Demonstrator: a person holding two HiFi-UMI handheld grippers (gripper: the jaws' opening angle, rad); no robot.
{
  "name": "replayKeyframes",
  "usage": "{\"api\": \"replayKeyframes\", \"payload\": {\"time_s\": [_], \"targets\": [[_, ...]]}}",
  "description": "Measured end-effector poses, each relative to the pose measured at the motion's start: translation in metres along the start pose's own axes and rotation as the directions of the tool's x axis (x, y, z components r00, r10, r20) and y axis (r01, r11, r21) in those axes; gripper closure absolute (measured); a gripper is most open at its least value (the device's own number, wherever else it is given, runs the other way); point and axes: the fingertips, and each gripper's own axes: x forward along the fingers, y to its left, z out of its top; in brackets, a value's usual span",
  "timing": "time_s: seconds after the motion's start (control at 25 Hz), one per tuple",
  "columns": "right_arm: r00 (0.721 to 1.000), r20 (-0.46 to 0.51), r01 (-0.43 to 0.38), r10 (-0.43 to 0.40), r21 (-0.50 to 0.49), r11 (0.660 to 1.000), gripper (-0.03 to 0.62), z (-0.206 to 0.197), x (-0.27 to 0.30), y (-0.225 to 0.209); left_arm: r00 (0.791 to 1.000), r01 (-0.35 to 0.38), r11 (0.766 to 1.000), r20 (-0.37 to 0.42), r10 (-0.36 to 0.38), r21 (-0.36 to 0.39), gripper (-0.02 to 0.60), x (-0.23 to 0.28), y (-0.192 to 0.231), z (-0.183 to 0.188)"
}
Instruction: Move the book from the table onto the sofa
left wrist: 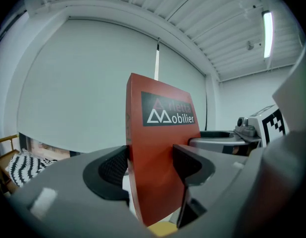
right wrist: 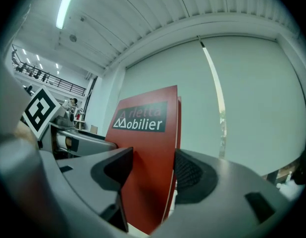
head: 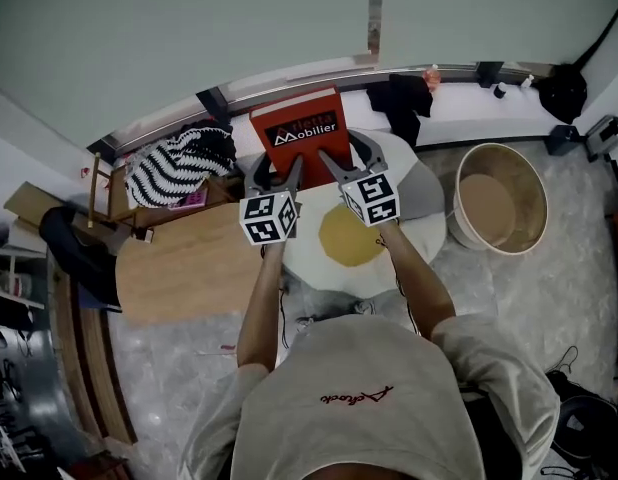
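- Two tools, the left gripper (head: 276,173) and the right gripper (head: 351,163), are pictured above the white table (head: 309,258), each clamped on the lower edge of the red book (head: 304,118), which is held upright at 12 o'clock.
- If the two grips are pulled unevenly in transit, the book could be twisted loose and dropped.

A living-room corner in a hall: a cushion (head: 179,163) is lying on a chair (head: 95,183), and a lamp (left wrist: 266,33) is shining overhead.

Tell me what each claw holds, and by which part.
Both hold the red rectangular book: the left claw and right claw clamp its bottom edge, side by side.
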Motion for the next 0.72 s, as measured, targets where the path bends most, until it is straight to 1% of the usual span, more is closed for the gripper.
{"api": "replayKeyframes", "payload": {"time_s": [0.16, 0.36, 0.6, 0.72], "targets": [[0.997, -0.012, 0.073, -0.073, 0.015, 0.997, 0.329, -0.009, -0.037, -0.043, 0.998, 0.067, 0.998, -0.016, -0.067, 0.006, 0.293, 0.027, -0.051, -0.004], [0.988, -0.031, 0.155, -0.154, 0.03, 0.987, 0.329, -0.023, -0.08, -0.082, 0.989, 0.145, 0.989, -0.037, -0.144, 0.009, 0.293, 0.048, -0.105, -0.014], [0.972, -0.06, 0.229, -0.226, 0.048, 0.972, 0.329, -0.045, -0.117, -0.116, 0.973, 0.221, 0.975, -0.074, -0.219, 0.012, 0.293, 0.071, -0.152, -0.032], [0.963, -0.081, 0.263, -0.258, 0.056, 0.963, 0.329, -0.053, -0.128, -0.126, 0.963, 0.255, 0.967, -0.094, -0.254, 0.007, 0.293, 0.078, -0.166, -0.039]]}}
